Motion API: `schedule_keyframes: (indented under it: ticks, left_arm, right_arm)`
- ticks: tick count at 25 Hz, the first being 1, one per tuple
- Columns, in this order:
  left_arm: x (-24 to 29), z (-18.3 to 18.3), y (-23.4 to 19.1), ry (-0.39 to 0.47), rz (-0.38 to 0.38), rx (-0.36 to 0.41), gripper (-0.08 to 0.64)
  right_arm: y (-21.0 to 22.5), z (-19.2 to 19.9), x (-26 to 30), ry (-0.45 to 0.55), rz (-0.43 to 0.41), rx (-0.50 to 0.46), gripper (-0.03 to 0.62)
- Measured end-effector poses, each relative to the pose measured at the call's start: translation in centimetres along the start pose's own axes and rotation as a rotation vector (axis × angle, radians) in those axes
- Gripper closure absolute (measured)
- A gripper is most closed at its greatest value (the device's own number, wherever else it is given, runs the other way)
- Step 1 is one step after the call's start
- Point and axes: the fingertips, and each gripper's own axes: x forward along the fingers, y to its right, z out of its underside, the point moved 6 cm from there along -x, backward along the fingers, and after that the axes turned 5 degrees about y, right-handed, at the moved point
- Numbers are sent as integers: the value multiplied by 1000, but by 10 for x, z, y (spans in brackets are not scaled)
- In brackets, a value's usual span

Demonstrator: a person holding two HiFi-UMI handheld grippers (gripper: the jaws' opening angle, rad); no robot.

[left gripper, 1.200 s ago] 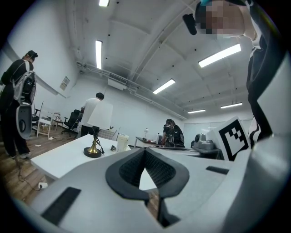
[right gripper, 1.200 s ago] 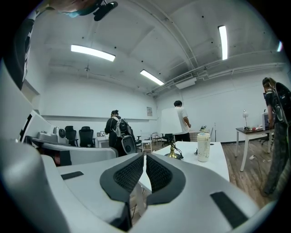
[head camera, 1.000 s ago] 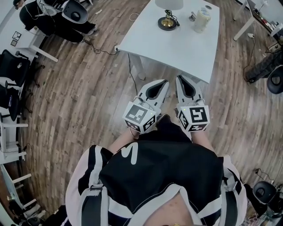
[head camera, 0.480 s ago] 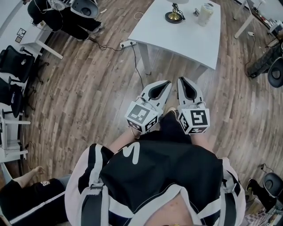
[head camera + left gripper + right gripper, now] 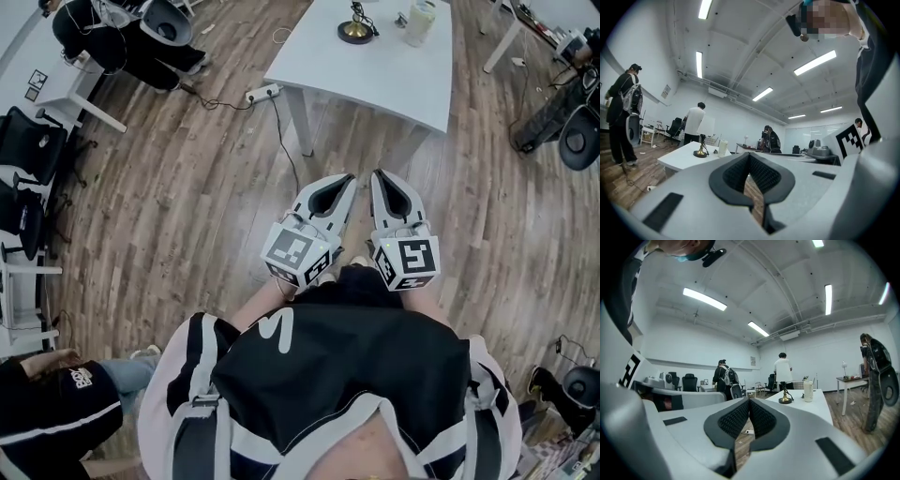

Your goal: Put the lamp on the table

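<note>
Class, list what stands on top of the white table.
On the table: a brass-based lamp, a pale jar and a small object between them, too small to identify. The lamp's top is cut off in the head view; the tabletop hides the floor beneath.

Wood plank floor (image 5: 169,206), white power strip (image 5: 263,93) on it, black office chairs (image 5: 28,141) at left, person in black (image 5: 56,412) lower left.
</note>
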Motion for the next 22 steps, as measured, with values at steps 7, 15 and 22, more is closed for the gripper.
schedule_keyframes:
  ticks: [7, 15, 22]
  left_arm:
    - [-6, 0, 14, 5, 39, 10, 558]
    - [-15, -1, 19, 10, 58, 12, 558]
    - [-18, -8, 20, 26, 60, 18, 558]
  right_arm:
    - [-7, 7, -10, -40, -3, -47, 575]
    - [-11, 1, -16, -14, 30, -44, 575]
    - [-15, -7, -20, -1, 37, -69, 575]
